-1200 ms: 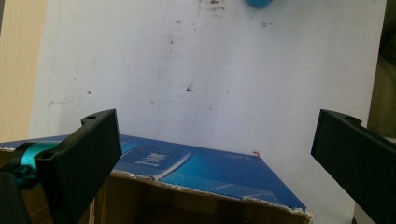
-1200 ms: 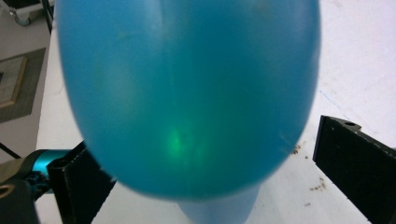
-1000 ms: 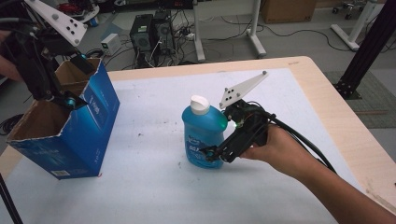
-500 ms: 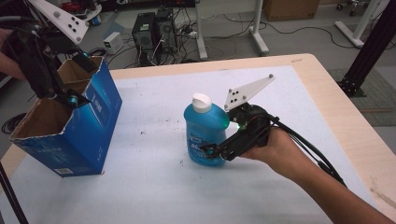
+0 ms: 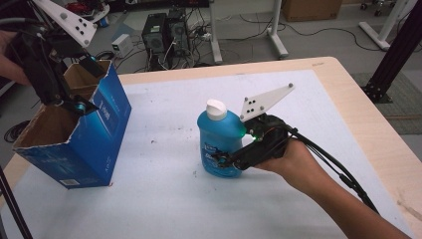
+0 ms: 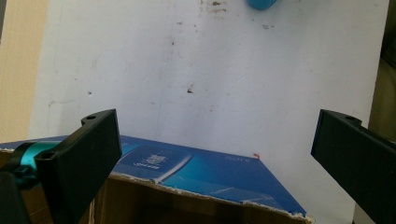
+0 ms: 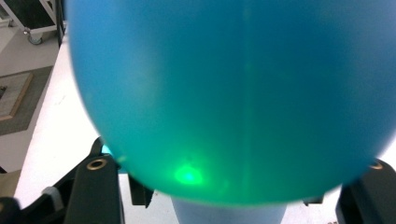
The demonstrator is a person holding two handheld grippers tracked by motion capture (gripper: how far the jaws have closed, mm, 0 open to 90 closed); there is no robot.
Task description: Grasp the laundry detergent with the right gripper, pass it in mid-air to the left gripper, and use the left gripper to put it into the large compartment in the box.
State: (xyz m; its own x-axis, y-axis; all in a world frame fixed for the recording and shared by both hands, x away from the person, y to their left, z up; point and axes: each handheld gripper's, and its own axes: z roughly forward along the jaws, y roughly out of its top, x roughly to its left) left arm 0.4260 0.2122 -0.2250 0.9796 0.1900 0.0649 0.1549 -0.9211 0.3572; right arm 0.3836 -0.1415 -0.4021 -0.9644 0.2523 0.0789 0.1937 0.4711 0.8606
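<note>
A blue liquid bottle (image 5: pixel 219 142) with a white cap (image 5: pixel 216 108) stands on the white table mat (image 5: pixel 164 199), mid-table. My right gripper (image 5: pixel 226 158) comes in from the right and is shut on the bottle's lower body. In the right gripper view the bottle (image 7: pixel 233 93) bulges between the two jaws, with a green light reflected on it. An open-topped blue cardboard box (image 5: pixel 99 134) stands at the left. My left gripper (image 5: pixel 85 84) hovers above its opening, open and holding nothing. In the left gripper view the box's torn rim (image 6: pixel 196 170) lies just under the jaws.
The bottle's base (image 6: pixel 261 3) peeks in at the top of the left gripper view. Bare wooden table (image 5: pixel 368 129) borders the mat on the right. Computer gear and cables (image 5: pixel 164 35) sit on the floor behind the table.
The bottle and my right gripper have shifted a little to the right. My left gripper has barely moved over the box.
</note>
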